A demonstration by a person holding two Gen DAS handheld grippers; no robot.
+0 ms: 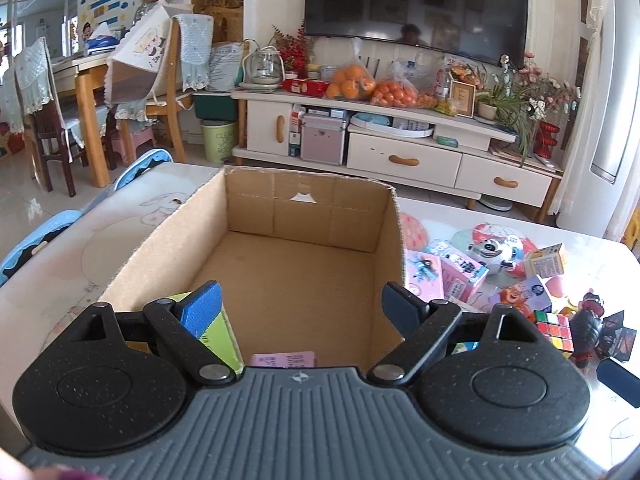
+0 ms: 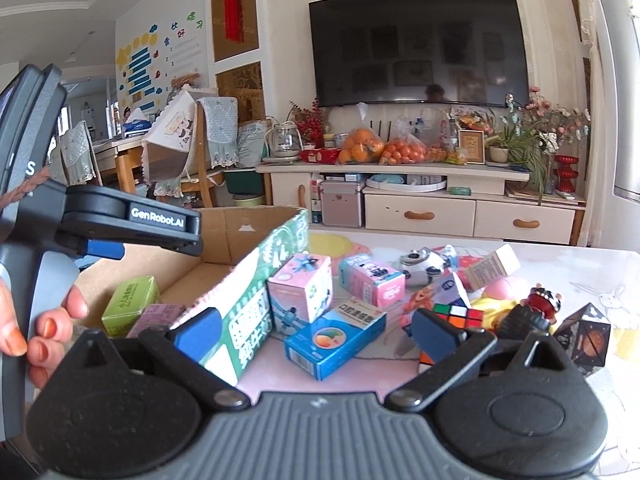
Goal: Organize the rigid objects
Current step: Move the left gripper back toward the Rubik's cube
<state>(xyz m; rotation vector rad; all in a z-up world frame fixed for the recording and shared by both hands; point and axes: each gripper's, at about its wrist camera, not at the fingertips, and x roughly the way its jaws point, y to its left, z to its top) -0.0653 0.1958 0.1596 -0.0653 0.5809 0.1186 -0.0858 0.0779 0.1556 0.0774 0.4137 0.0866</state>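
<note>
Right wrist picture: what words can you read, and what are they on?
"GenRobot.AI": on the left hand-held gripper.
"S": on that gripper's grey body.
Chinese print on the green carton, blue box, pink boxes and green box: too small or blurred to read.

White lettering "GenRobot.AI" runs along the side of the left tool. A lone letter "S" marks its grey body. The green bin carries faint "CLEAN". Box prints in Chinese are too small to read.
</note>
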